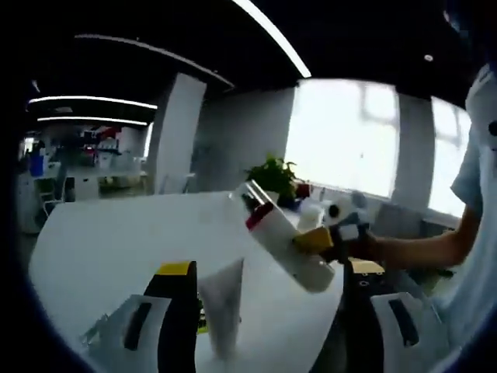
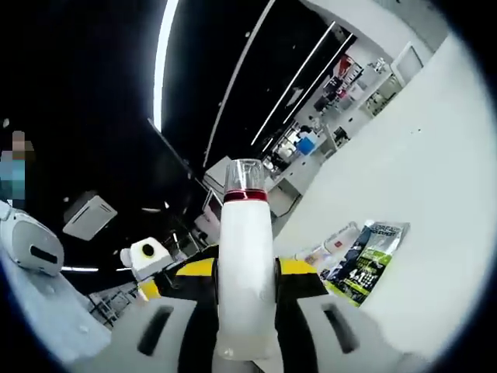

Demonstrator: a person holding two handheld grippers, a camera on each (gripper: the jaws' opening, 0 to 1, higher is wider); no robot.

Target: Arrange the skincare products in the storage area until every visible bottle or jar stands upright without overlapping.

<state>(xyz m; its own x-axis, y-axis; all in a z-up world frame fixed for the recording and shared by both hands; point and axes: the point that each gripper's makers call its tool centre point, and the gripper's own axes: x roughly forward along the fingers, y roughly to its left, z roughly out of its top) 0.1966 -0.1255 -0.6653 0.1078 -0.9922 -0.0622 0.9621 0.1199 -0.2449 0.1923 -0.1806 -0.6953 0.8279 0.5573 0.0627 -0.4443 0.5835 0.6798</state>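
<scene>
Left tongs [image 1: 264,311] spread wide around white tube [image 1: 223,307] upright on counter [image 1: 116,249]. Right of tube, white bottle [image 1: 283,245] with red band, tilted, clamped in right tongs [image 2: 247,307]. Green pouch [image 2: 371,260] flat on counter.

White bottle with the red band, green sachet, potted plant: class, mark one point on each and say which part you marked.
White bottle with the red band [image 2: 247,264], right gripper view: middle of its body.
Green sachet [image 2: 371,260], right gripper view: centre of its printed face.
Potted plant [image 1: 273,176], left gripper view: its leaves.
</scene>
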